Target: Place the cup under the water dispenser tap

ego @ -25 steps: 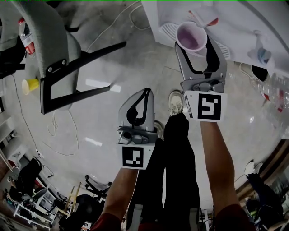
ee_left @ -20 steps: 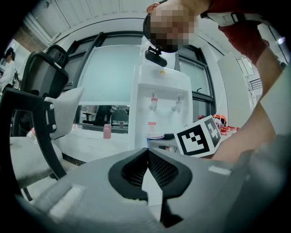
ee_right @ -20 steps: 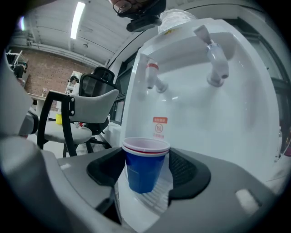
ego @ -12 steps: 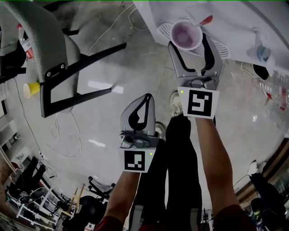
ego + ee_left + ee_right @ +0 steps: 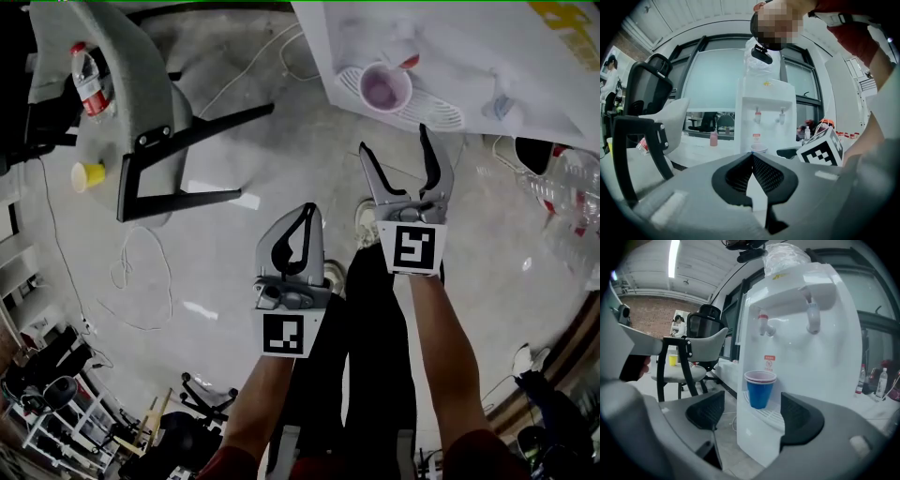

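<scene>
A blue cup point(image 5: 760, 389) with a pale inside point(image 5: 384, 89) stands upright on the drip tray point(image 5: 442, 105) of the white water dispenser point(image 5: 811, 343), below its red tap point(image 5: 763, 323). My right gripper point(image 5: 396, 142) hangs a short way back from the cup. Its jaws are opening wide, with nothing between them, and in the right gripper view point(image 5: 754, 414) the cup is apart from both pads. My left gripper point(image 5: 304, 214) is lower and to the left, shut and empty. From the left gripper view point(image 5: 751, 157) the cup point(image 5: 759, 148) and dispenser point(image 5: 765, 112) lie farther off.
A blue tap point(image 5: 813, 317) is beside the red one. A grey chair point(image 5: 122, 94) stands at the left, with a yellow cup point(image 5: 87, 175) and a bottle point(image 5: 89, 80) close by. A cable point(image 5: 131, 272) lies on the floor. Plastic bottles point(image 5: 562, 187) crowd the right edge.
The right gripper has let go of the cup, spread its jaws and drawn back from the dispenser. The cup stays on the drip tray. The left gripper has kept shut.
</scene>
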A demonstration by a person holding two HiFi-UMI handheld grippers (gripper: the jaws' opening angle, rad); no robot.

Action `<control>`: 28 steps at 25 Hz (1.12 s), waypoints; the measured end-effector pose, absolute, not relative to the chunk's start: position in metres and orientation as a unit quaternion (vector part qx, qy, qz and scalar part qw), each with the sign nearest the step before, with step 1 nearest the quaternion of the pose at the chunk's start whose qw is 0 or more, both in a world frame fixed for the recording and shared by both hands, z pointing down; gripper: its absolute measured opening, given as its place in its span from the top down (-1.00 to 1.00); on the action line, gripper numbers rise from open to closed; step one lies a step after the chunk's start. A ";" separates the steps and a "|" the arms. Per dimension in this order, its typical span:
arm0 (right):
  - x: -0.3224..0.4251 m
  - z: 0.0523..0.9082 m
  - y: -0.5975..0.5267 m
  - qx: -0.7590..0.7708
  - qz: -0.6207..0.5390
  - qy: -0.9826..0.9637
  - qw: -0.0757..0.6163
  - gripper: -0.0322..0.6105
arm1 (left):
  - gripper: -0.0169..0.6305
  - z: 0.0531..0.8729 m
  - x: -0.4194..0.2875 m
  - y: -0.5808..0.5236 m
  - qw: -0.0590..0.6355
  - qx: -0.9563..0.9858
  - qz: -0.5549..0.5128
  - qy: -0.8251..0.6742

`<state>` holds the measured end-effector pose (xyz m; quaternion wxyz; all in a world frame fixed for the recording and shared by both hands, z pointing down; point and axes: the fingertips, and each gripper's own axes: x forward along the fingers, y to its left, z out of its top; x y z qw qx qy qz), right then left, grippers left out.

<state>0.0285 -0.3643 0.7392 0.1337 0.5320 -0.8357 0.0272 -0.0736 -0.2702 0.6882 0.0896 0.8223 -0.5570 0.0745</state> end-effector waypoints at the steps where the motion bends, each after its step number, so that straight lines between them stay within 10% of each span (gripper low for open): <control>1: 0.029 0.735 -0.356 0.530 0.029 -0.836 0.137 -0.21 | 0.95 0.683 -0.076 -0.267 0.089 0.821 0.074 -0.559; 28: 0.042 0.347 -0.165 0.554 0.003 -0.827 0.090 -0.14 | 0.95 0.326 -0.129 -0.166 0.048 0.815 -0.004 -0.578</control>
